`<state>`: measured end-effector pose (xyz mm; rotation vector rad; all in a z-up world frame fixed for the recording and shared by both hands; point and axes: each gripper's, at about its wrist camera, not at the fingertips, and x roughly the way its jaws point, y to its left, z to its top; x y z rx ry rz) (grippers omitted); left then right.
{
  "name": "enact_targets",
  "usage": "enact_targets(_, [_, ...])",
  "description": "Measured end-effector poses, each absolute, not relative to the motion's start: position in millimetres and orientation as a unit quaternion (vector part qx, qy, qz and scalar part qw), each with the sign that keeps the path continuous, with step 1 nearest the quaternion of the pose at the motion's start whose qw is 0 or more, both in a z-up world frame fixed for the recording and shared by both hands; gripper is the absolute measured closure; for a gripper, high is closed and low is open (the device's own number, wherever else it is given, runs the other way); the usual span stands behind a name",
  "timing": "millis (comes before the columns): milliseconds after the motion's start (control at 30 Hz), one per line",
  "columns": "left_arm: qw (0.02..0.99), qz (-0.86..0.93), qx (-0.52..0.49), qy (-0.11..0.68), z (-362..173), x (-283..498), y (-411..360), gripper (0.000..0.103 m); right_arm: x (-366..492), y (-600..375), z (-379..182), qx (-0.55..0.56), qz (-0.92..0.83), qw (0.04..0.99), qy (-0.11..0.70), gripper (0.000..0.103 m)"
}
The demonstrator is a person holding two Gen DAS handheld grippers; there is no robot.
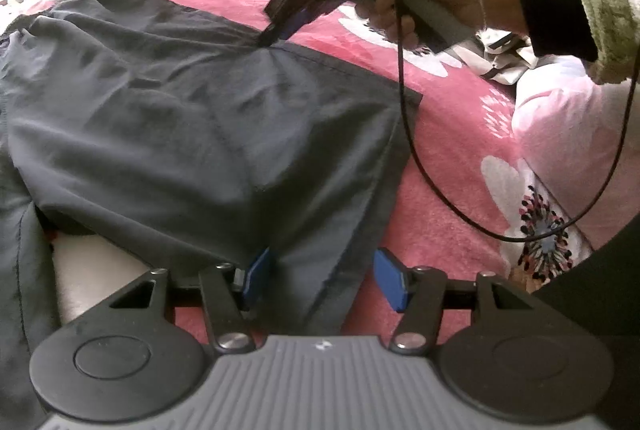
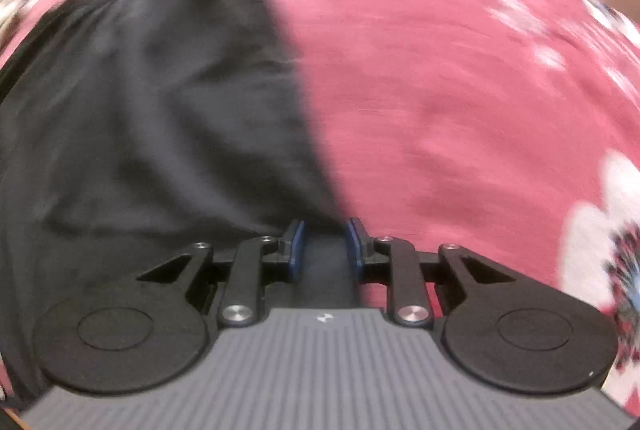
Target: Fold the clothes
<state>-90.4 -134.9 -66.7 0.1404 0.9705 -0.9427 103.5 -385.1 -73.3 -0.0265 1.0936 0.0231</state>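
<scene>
Nearest the left wrist camera, the left gripper (image 1: 324,280) is seen spread wide, its blue pads (image 1: 390,284) well apart, with a hanging edge of the dark garment (image 1: 192,118) lying between them but not pinched. The garment is spread over the pink flowered blanket (image 1: 452,134) of the bed, partly doubled over itself, with loose creases across the top layer.

Farther off, the right gripper (image 1: 267,37) is held in a hand (image 1: 404,10) and is pressed tip-down onto a seam of the cloth. In its own blurred view the right gripper (image 2: 323,244) is shown with a clear gap between the pads and dark cloth in that gap; whether the cloth is nipped cannot be told.

Several risks may be judged from this. If the left gripper is clenched on only one layer, the fold could be dragged askew. Since the cloth looks thin and slippery, it may be pulled from a shallow grasp. The black cable (image 1: 404,134) is draped across the garment's corner and could be snagged or could drag that corner. The blur suggests quick motion, by which the creases might be worsened.
</scene>
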Motion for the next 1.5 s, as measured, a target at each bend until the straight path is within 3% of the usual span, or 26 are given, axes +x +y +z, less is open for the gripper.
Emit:
enact_targets(233, [0.768, -0.448, 0.045, 0.457, -67, -84, -129, 0.044, 136, -367, -38, 0.019, 0.041, 0.889, 0.455, 0.081])
enact_targets(500, [0.768, -0.450, 0.048, 0.453, -68, -87, -132, 0.043, 202, -300, -84, -0.030, 0.114, 0.880, 0.459, 0.083])
enact_targets(767, [0.762, -0.456, 0.036, 0.459, -68, -83, -129, 0.042, 216, -336, -67, -0.008, 0.051, 0.901, 0.430, 0.081])
enact_targets(1067, [0.760, -0.453, 0.029, 0.466, -67, -81, -131, 0.042, 229, -284, -72, -0.046, 0.092, 0.900, 0.424, 0.083])
enact_targets(1267, [0.754, -0.444, -0.016, 0.484, -61, -72, -121, 0.042, 222, -323, -39, 0.012, 0.008, 0.911, 0.411, 0.081])
enact_targets(1500, [0.773, -0.445, -0.071, 0.447, -37, -71, -83, 0.042, 181, -262, 25, -0.007, 0.115, 0.924, 0.364, 0.081])
